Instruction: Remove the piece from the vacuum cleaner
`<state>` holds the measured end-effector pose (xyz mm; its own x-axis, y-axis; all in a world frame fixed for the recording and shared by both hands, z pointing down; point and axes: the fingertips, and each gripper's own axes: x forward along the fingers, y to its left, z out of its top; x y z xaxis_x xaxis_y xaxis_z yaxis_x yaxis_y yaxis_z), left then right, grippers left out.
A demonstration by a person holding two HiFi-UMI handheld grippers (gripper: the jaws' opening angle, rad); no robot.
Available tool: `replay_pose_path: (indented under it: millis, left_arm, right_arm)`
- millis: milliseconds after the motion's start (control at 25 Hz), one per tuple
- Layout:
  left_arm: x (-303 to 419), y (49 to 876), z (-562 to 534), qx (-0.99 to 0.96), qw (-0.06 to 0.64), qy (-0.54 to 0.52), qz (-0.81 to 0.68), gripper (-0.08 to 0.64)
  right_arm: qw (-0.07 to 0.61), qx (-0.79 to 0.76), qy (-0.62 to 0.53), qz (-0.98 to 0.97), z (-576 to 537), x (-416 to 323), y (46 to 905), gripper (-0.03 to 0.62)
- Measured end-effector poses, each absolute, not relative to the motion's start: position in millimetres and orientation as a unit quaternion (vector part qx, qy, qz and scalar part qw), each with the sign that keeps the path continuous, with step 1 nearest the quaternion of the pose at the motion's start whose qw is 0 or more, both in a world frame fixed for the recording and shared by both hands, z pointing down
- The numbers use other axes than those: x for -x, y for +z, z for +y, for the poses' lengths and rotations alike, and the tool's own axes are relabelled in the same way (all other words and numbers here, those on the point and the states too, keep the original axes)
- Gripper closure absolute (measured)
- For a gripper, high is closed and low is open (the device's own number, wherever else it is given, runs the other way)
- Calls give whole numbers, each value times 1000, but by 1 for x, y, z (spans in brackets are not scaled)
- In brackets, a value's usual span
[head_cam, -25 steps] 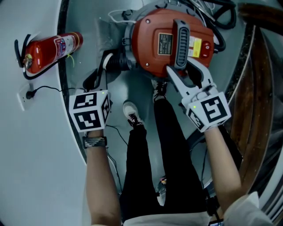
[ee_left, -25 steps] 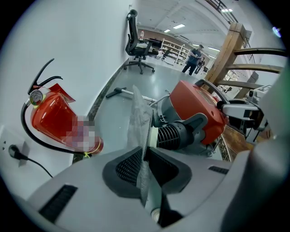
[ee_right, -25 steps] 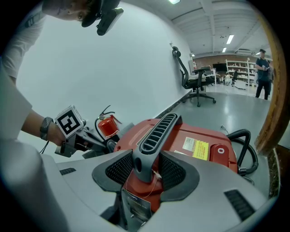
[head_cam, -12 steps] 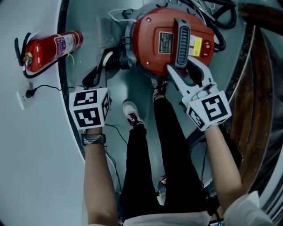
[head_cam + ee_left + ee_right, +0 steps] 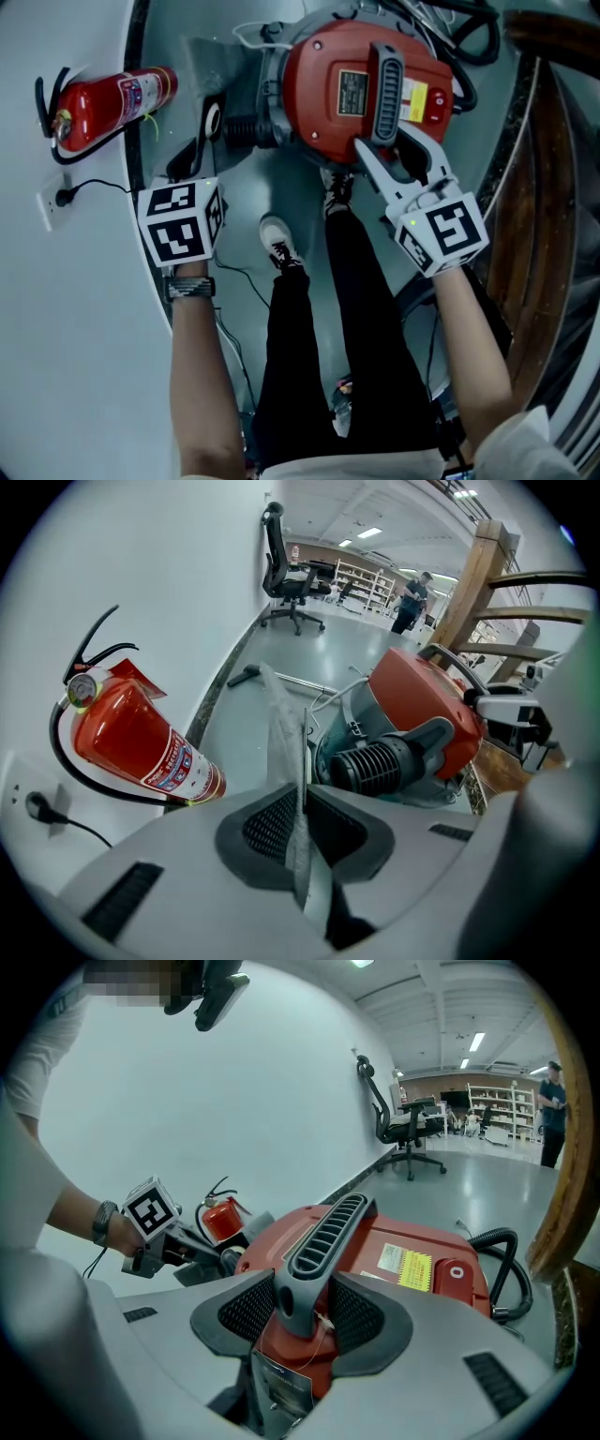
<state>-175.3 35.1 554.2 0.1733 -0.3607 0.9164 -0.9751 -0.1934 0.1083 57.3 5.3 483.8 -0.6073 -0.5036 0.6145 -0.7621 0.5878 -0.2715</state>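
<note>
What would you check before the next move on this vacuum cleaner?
1. Right claw clamped on the handle: ok.
2. Left claw closing, thin piece between its pads: ok.
3. Piece clear of the ribbed port of the vacuum cleaner: ok, gap visible.
4. Fire extinguisher away from the piece: ok.
5. Vacuum cleaner unplugged: cannot tell; one cord is plugged in nearby.

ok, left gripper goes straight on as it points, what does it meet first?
Probably bare floor: its line runs between the fire extinguisher and the vacuum's ribbed inlet. The left gripper jaws are closing on the thin flat piece; depth is unclear.
</note>
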Motion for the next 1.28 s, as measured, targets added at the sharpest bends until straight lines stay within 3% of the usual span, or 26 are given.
replay_pose_path:
  millis: [680,1280]
  left_arm:
    - [189,520,43,-679,353,393,-509,529]
    - [209,475,88,-680,339,383,-525,529]
  right_arm:
    - [281,-364,260,-849,4,-57,487,402]
    - [266,-406,296,-823,31,-70,475,413]
